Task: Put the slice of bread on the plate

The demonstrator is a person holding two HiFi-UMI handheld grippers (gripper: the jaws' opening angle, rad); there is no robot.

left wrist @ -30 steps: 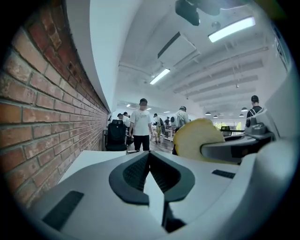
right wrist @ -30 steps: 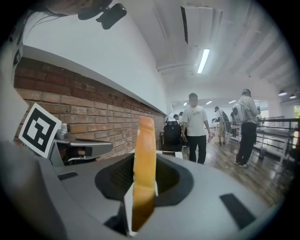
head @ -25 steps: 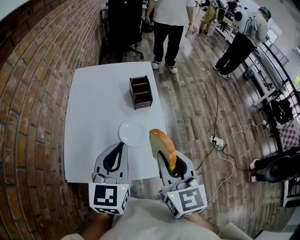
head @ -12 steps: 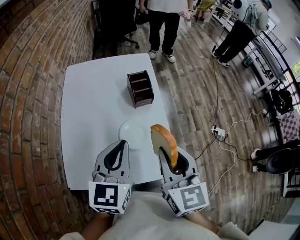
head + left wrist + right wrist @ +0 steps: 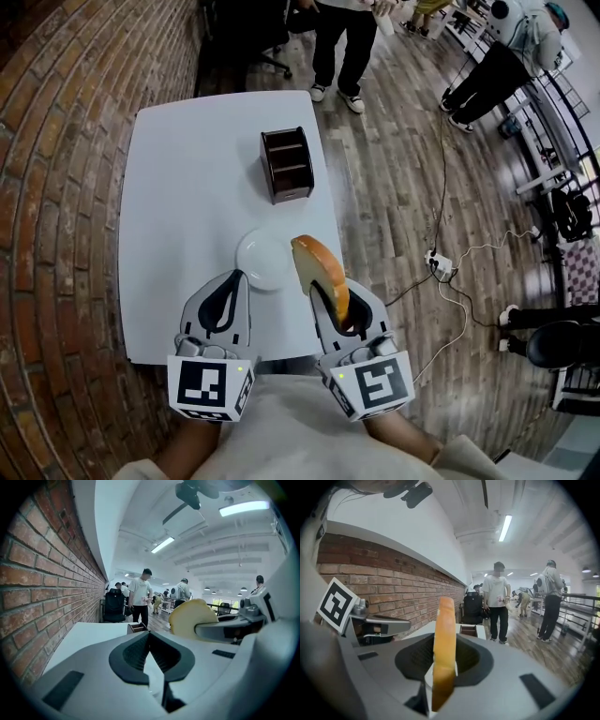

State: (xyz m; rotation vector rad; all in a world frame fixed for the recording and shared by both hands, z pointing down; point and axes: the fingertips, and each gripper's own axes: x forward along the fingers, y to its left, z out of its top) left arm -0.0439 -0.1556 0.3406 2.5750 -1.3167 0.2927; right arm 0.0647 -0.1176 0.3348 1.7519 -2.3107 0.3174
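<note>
L gripper (image 5: 240, 277): jaws together, nothing btwn them; hovers over the near table edge, just left of the plate.
R gripper (image 5: 319, 292): jaws clamped on bread slice (image 5: 322, 270), gripping its lower part.
Bread pos.: upright on edge, in the air just beside plate (image 5: 255, 261) on its right, by the table's right edge; not on the plate yet.
Step (est.): carry left over the plate, tip flat, let go.
Risk, grip: soft crumb and a narrow, low hold. Too much squeeze → dents or tears; too slack → slice sags or slips out.
Risk, drop: released while upright, slice prob. topples and may land half off the rim or on table (image 5: 178, 178).
Risk, edge: bread is near the table's side; early release → floor.
Risk, plate: looks light on a smooth top; a jaw nudge could slide it.
Risk, L gripper: close to the plate, could block the swing.
Grippers, mat.: pale grey hard plastic shells, dark ribbed pads, black-white marker cubes at the back.
Bread, mat.: rounded top, golden-brown crust, pale crumb; thin seen edge-on.
Plate, mat.: small, round, white, glossy, shallow.
Table, mat.: white, rectangular, matte, smooth.
Holder (image 5: 286, 165): dark brown wood-look box w/ open compartments, further up the table, well apart from the plate.
Surrounds: red brick wall at left; plank floor at right w/ power strip (image 5: 439, 265) + cable.
Far: ppl standing beyond the table's far end.
</note>
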